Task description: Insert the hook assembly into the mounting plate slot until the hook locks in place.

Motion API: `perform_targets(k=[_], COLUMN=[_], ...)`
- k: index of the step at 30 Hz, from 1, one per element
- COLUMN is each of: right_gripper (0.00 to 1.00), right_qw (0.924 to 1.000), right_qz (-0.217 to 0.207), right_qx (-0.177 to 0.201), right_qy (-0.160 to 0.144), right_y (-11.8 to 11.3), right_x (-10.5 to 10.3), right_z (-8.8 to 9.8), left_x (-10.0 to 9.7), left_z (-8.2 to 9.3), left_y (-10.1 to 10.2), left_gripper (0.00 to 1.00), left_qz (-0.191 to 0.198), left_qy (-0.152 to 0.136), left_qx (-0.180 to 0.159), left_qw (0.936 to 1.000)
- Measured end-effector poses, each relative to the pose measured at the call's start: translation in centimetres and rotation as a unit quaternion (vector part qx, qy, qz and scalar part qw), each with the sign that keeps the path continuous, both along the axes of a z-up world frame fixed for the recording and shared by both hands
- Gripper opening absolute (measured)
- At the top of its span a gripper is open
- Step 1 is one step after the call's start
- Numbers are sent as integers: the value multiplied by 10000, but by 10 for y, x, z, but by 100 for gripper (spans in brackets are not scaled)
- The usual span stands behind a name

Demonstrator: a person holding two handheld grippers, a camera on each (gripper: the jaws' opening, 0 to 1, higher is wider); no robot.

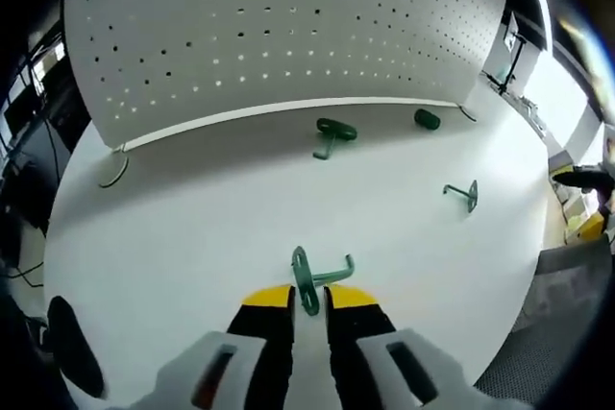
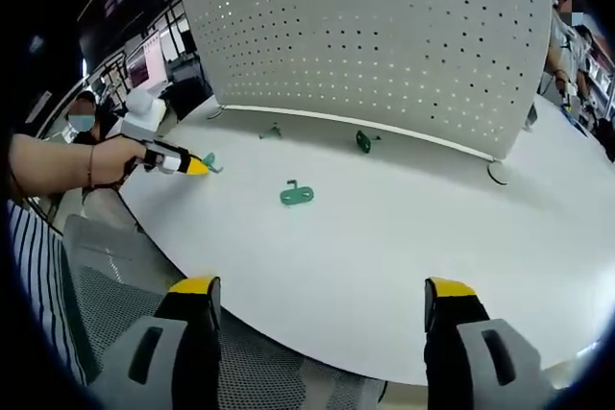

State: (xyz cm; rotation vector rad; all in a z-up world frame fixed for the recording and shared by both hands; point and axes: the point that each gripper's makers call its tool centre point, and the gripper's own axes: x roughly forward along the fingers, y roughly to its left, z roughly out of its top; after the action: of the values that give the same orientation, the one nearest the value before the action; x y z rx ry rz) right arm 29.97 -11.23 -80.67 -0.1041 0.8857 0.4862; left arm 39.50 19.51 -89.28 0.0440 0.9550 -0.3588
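Observation:
My left gripper [image 1: 309,299] is shut on the flat plate of a green hook [image 1: 314,278], whose bent arm points right, just above the white table [image 1: 192,237]. The white perforated mounting plate [image 1: 288,26] stands upright at the table's far side. The right gripper view has that plate [image 2: 384,36] too, and the left gripper [image 2: 195,166] comes in from the left in a hand, the green hook [image 2: 211,162] at its tip. My right gripper [image 2: 323,287] hangs open over the near table edge, its jaws wide apart with nothing between them.
Loose green hooks lie on the table [image 1: 334,132] [image 1: 465,194], with a small green piece [image 1: 427,119] by the plate's foot. In the right gripper view, hooks lie mid-table [image 2: 296,194] [image 2: 363,141]. A mesh chair [image 2: 106,266] stands at the near edge; a person [image 2: 82,114] sits far left.

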Motion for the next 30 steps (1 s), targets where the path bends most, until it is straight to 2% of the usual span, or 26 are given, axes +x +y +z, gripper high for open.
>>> perform_targets(k=[3, 15, 22, 24, 26, 30], right_gripper=[84, 84, 84, 84, 84, 85], right_qw=[10000, 10000, 10000, 10000, 10000, 9999], right_qz=[2, -3, 22, 20, 28, 91], right_qx=[2, -14, -46, -36, -13, 21], right_qy=[18, 16, -1, -26, -27, -45], right_y=[0, 1, 3, 4, 6, 11], right_x=[0, -1, -1, 0, 0, 0], right_z=[-1, -2, -2, -2, -1, -1], left_x=[-1, -1, -1, -3, -3, -2], left_z=[1, 5, 18, 20, 22, 29], left_y=[-1, 2, -2, -8, -10, -14], left_gripper=[8, 3, 3, 3, 2, 2], left_qz=[-7, -19, -61, -227, -441, -463], left_qy=[15, -49, -138, -124, -187, -229], left_qx=[-17, 103, 18, -28, 133, 18], left_qw=[10000, 9999, 9999, 9997, 9988, 9987])
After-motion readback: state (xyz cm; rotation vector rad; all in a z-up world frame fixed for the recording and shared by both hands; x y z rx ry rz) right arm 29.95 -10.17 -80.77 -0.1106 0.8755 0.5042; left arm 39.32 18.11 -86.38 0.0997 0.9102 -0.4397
